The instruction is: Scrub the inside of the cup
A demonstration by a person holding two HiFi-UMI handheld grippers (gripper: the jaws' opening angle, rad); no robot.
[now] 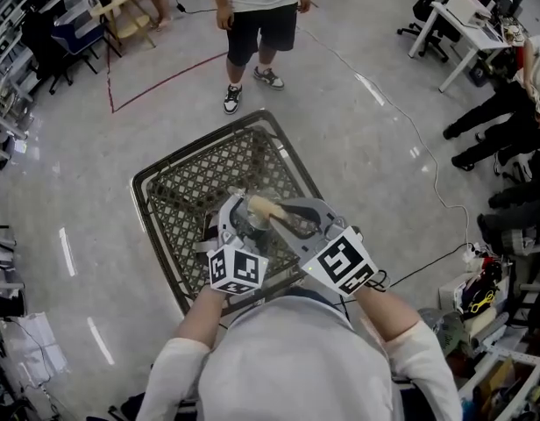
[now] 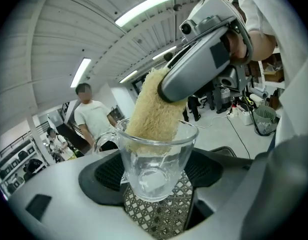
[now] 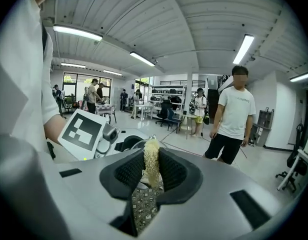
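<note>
A clear glass cup (image 2: 153, 161) with a handle on its left is clamped between the black pads of my left gripper (image 2: 155, 176), which is shut on it. A tan fibrous sponge (image 2: 155, 109) dips into the cup's mouth from above, and my right gripper (image 3: 150, 173) is shut on that sponge (image 3: 151, 165). In the head view both grippers meet over the basket, the left gripper (image 1: 238, 231) holding the cup (image 1: 245, 221) and the right gripper (image 1: 292, 224) pushing the sponge (image 1: 266, 206) into it.
Below the grippers stands a brown woven basket (image 1: 195, 191) with a metal rim on a grey floor. A person (image 1: 255, 24) in a white shirt and dark shorts stands beyond it. Desks and chairs (image 1: 467, 20) line the room's edges.
</note>
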